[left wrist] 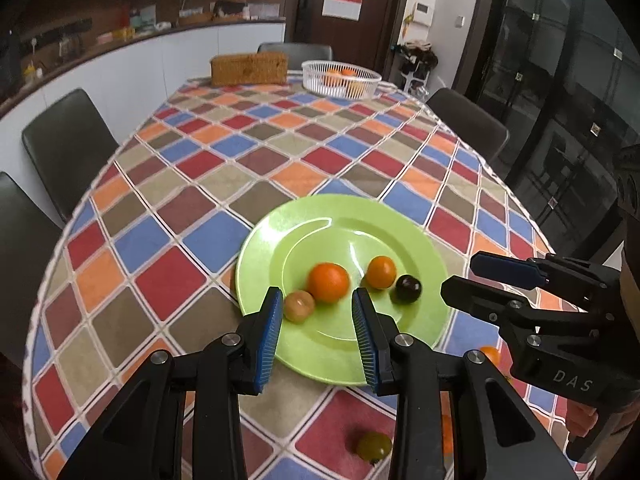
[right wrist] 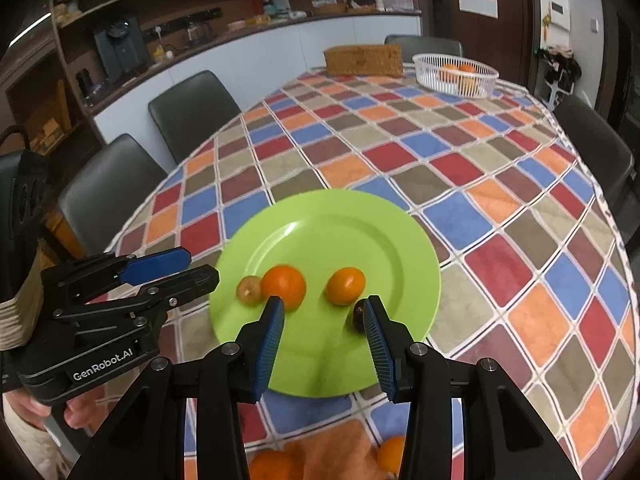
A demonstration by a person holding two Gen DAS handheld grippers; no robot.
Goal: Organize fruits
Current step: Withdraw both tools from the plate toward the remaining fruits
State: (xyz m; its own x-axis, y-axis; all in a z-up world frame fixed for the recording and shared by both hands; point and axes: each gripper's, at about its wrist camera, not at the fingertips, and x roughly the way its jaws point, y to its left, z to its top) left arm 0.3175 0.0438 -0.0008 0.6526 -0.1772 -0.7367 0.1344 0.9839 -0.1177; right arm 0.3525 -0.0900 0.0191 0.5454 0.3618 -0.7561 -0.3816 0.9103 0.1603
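A green plate (left wrist: 340, 206) (right wrist: 332, 210) lies on the checked tablecloth and holds an orange (left wrist: 328, 282) (right wrist: 284, 284), a brownish-green tomato (left wrist: 299, 306) (right wrist: 249, 288), a small orange tomato (left wrist: 382, 272) (right wrist: 346, 286) and a dark round fruit (left wrist: 406, 289) (right wrist: 357, 314). My left gripper (left wrist: 316, 292) (right wrist: 202, 266) hovers above the plate's near left side, open, nothing between its blue pads. My right gripper (right wrist: 324, 300) (left wrist: 460, 276) hangs over the plate's near right side, also open and empty. Its finger half hides the dark fruit in the right wrist view.
Loose fruit lies on the cloth near me: a green tomato (left wrist: 374, 446), an orange tomato (left wrist: 490, 354) and oranges (right wrist: 272, 464). A white basket (left wrist: 340, 78) (right wrist: 456, 74) with oranges and a woven box (left wrist: 249, 68) stand at the far end. Dark chairs (left wrist: 68, 140) surround the table.
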